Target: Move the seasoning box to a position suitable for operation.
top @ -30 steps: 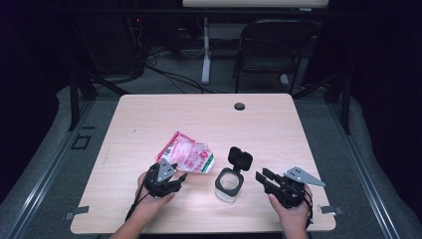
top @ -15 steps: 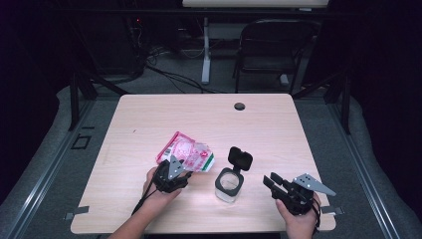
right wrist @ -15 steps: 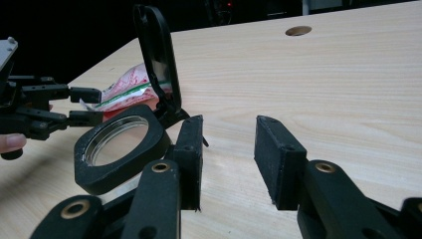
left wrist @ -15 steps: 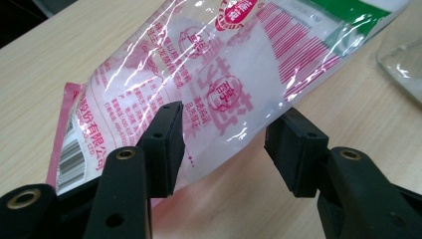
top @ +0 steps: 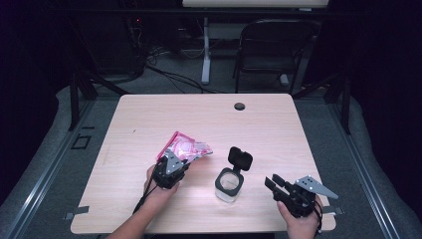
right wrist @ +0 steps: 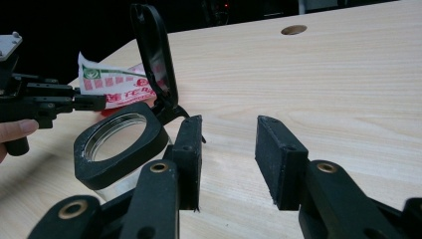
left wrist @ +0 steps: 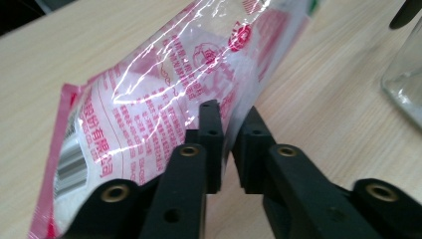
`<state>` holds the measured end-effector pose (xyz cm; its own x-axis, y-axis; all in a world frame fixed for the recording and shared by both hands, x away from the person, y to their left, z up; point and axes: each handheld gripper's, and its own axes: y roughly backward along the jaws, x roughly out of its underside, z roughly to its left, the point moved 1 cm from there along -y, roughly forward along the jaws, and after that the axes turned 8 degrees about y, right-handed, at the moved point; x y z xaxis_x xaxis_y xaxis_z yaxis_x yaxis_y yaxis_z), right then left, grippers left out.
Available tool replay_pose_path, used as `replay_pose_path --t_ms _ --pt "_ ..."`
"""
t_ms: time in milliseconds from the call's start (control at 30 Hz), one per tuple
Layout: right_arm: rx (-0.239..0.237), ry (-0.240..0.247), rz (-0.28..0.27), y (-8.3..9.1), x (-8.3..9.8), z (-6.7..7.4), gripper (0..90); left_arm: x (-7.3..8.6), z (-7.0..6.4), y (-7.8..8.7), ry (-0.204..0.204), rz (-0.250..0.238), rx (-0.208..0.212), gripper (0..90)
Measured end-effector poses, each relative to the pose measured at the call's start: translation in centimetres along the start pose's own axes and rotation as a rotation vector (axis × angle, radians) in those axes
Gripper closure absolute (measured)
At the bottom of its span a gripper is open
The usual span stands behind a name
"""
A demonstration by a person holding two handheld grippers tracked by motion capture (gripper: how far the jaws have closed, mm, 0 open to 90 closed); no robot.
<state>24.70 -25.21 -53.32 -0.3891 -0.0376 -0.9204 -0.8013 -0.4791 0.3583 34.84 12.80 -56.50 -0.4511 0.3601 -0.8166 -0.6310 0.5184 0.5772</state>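
A pink-and-white plastic packet [top: 183,148] lies tilted on the wooden table [top: 224,124], left of centre. My left gripper [top: 174,160] has just been closing, and its jaws now pinch the packet's [left wrist: 174,89] near edge; the left gripper [left wrist: 229,117] shows only a thin slit between its pads. To the right stands a clear glass jar [top: 229,185] with a black collar, its hinged lid [top: 240,159] flipped up. My right gripper [top: 272,182] hovers just right of the jar [right wrist: 94,159]. The right gripper [right wrist: 229,134] is open, with nothing between its jaws.
A round cable hole [top: 240,106] sits near the table's far edge. Behind the table stand a dark chair [top: 271,50] and cables on the floor. The near table edge runs just under both hands.
The left gripper's jaws went from wide apart to closed on the packet's edge, and the packet's near end lifted slightly. The right gripper has barely shifted.
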Motion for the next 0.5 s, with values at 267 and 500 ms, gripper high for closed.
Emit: replay_pose_path --t_ms 267,500 --pt "-0.024 0.012 -0.004 -0.3 -0.3 0.3 63.4 0.3 1.7 0.9 0.098 -0.02 0.052 90.0" --pt "-0.031 0.019 0.003 -0.7 -0.5 0.3 63.2 0.2 2.2 1.5 0.144 -0.028 0.091 90.0"
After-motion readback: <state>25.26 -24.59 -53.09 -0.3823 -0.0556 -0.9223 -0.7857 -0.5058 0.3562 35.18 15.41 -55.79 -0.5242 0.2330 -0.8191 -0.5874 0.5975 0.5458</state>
